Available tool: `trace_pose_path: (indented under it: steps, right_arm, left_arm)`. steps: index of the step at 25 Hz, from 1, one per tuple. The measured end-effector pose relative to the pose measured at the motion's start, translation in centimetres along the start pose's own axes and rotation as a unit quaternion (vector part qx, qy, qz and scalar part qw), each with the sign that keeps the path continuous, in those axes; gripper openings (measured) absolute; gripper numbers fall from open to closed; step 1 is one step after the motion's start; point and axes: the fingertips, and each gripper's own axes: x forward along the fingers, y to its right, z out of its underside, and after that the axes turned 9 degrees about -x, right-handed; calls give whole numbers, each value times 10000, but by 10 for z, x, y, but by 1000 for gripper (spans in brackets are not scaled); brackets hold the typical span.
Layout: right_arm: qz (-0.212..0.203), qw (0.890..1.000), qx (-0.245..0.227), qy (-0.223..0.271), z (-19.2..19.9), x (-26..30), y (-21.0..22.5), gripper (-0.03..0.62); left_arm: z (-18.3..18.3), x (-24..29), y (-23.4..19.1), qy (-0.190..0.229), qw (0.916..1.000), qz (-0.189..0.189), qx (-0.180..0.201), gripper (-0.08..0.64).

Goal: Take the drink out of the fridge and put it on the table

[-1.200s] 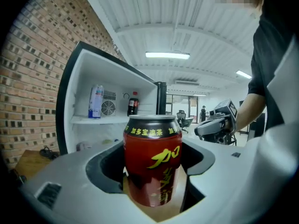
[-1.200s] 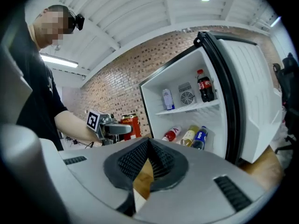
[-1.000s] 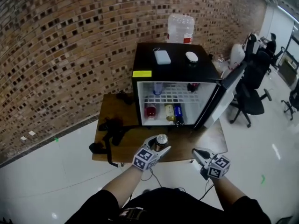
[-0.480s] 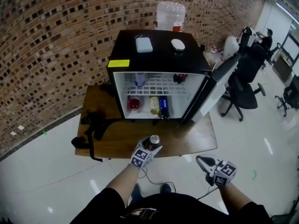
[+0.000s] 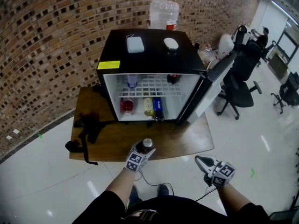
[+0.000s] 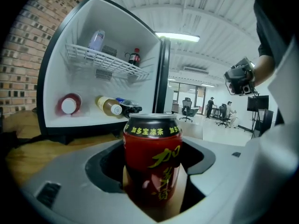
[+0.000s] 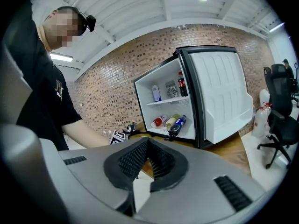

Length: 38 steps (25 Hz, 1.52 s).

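Note:
A red drink can (image 5: 146, 144) with gold print (image 6: 152, 157) stands upright between the jaws of my left gripper (image 5: 145, 148), which is shut on it. It is over the front edge of the wooden table (image 5: 117, 136), in front of the black mini fridge (image 5: 149, 55); I cannot tell whether it touches the wood. The fridge door (image 5: 210, 85) hangs open to the right. My right gripper (image 5: 203, 162) is off the table's front right corner, shut and empty, its pads (image 7: 140, 155) meeting at the tip.
Inside the fridge (image 6: 103, 78) several bottles (image 5: 148, 107) lie on the floor shelf and two stand on the wire rack (image 5: 152, 85). Black straps (image 5: 86, 129) lie at the table's left end. A water jug (image 5: 163, 14) stands behind the fridge, office chairs (image 5: 243, 83) to the right.
My left gripper has drawn back from the fridge with the can, toward the table's front edge. The right gripper has dropped below the table edge. The view has shifted, and the fridge sits lower and further left.

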Motion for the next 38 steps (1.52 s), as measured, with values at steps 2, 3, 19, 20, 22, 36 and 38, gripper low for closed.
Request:
trace_pose_path:
  steps: [2,3,19,20,22,36,38]
  right_arm:
    - [28,10000,-32,56,-4,6,3,-3]
    - [29,10000,-39,70,-4,8,3,-3]
    - [-398,9990,-35,176,-4,12,-2,-3]
    - [-471,9987,-40,189,-1,9,-2,-3]
    - [-614,9979,-30,225,3,5,-5,-3]
    - [-546,9979,-51,340,-14,21,-146,-3]
    - [-392,9986,68,345,-14,28,-175,-3]
  left_arm:
    - [-1,0,-3,74,9999,-14,-85,327]
    - [1,0,-6,106,9999,-23,-116,327]
    - [27,-85,-5,-244,9943,-605,-840,430]
    - [25,-103,2,-147,9927,-680,-983,429]
    - [17,-140,25,39,9906,-705,-1173,417]
    - [-58,-386,96,1443,9773,470,-1478,79]
    - [-59,-412,92,1386,9786,631,-1386,64]
